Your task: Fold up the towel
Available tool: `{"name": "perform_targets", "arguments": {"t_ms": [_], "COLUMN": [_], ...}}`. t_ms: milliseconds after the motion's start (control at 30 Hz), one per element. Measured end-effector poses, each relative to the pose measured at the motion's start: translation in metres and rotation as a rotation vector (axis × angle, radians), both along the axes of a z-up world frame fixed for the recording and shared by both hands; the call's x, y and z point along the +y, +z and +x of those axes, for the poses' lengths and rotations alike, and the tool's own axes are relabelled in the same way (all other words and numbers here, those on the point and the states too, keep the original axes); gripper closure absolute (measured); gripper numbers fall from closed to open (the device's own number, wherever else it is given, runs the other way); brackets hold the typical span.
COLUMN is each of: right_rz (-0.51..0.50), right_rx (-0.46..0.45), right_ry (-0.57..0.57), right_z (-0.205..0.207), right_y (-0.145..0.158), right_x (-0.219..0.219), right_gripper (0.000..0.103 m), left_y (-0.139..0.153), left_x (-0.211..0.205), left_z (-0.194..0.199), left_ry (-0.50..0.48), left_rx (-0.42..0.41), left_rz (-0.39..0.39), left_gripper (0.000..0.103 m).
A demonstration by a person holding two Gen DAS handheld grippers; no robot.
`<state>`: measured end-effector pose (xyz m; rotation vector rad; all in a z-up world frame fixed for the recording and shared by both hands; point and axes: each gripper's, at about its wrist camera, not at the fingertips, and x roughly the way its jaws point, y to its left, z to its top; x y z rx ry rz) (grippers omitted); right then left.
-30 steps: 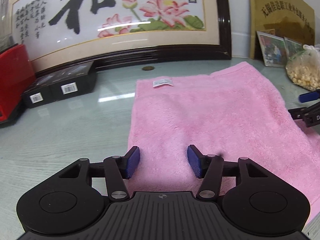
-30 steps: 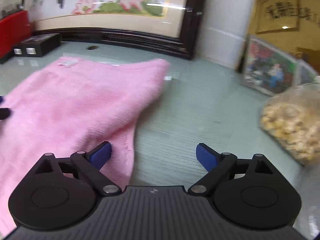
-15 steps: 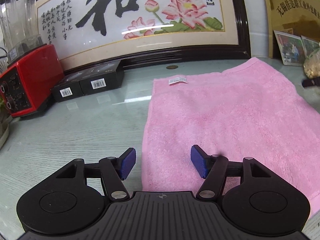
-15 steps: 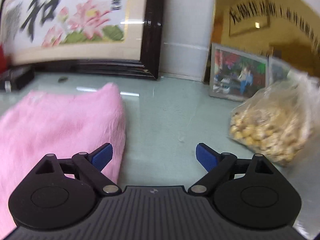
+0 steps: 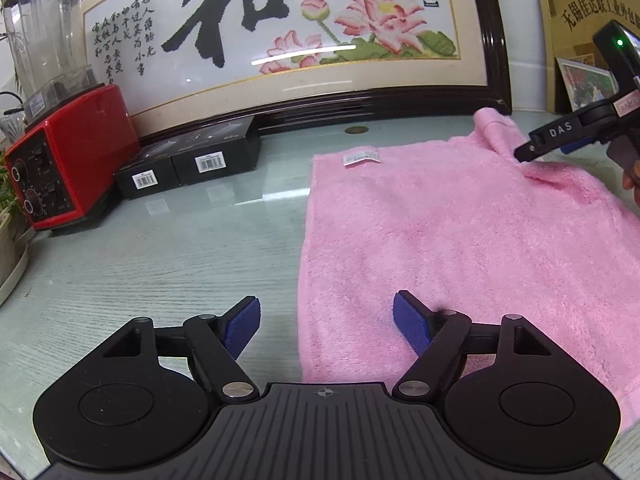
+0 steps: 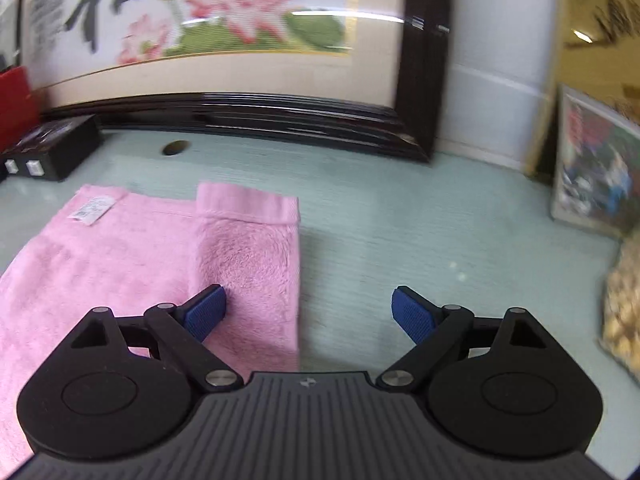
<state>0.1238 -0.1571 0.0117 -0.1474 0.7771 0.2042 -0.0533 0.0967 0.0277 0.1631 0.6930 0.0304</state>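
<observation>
A pink towel (image 5: 460, 240) lies spread on the pale green table, white label (image 5: 361, 157) at its far left corner. My left gripper (image 5: 326, 330) is open, its jaws astride the towel's near left edge. My right gripper (image 6: 306, 314) is open at the towel's far right corner (image 6: 248, 248), which is raised and bunched; its left finger is over the towel and its right finger over bare table. In the left wrist view the right gripper (image 5: 568, 136) shows at the far right, next to that lifted corner.
A large framed lotus embroidery (image 5: 280, 36) leans at the back. Two black boxes (image 5: 192, 160) and a red blender (image 5: 64, 152) stand at the left. A small picture frame (image 6: 596, 180) and a bag of pale nuggets (image 6: 624, 312) are at the right. A coin (image 5: 356, 130) lies behind the towel.
My right gripper has swung from the towel's right side to its far right corner, which now stands up. My left gripper has shifted left to straddle the towel's left edge.
</observation>
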Motion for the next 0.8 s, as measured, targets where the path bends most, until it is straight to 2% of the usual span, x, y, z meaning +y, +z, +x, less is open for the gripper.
{"name": "perform_targets", "arguments": {"t_ms": [67,133,200,233,367,467,633,700,800], "right_rz": [-0.084,-0.234,-0.281,-0.268,-0.030,0.024,-0.048,-0.080,-0.129], "right_rx": [-0.011,-0.046,-0.084,-0.094,-0.104,-0.082,-0.052,-0.040,-0.022], "right_ry": [-0.038,-0.139,-0.203,-0.218,-0.162,-0.156,-0.185,-0.198,-0.217], "right_z": [0.001,0.001,-0.001,-0.002,-0.010,-0.007,-0.006,-0.005,-0.005], "right_y": [0.001,-0.001,-0.002,-0.001,0.013,0.017,0.007,0.003,-0.004], "right_x": [-0.001,-0.007,-0.021,-0.029,-0.062,-0.064,-0.057,-0.054,-0.049], "right_gripper": [0.008,0.008,0.008,0.008,0.008,0.008,0.008,0.001,0.002], "left_y": [0.000,0.001,0.001,0.001,0.001,0.001,0.001,0.001,0.000], "left_x": [0.001,0.002,0.002,0.001,0.001,0.001,0.004,0.006,0.008], "left_z": [-0.001,-0.001,-0.001,0.000,0.000,0.000,0.002,0.004,0.006], "left_ry": [0.002,0.005,0.011,0.013,0.019,0.025,0.031,0.037,0.039], "left_rx": [0.002,0.004,0.004,0.004,0.002,0.001,0.008,0.011,0.014], "left_rz": [0.001,0.000,0.006,0.008,0.018,0.018,-0.002,-0.009,-0.027], "left_gripper": [0.026,0.024,0.022,0.022,0.019,0.019,0.018,0.016,0.014]}}
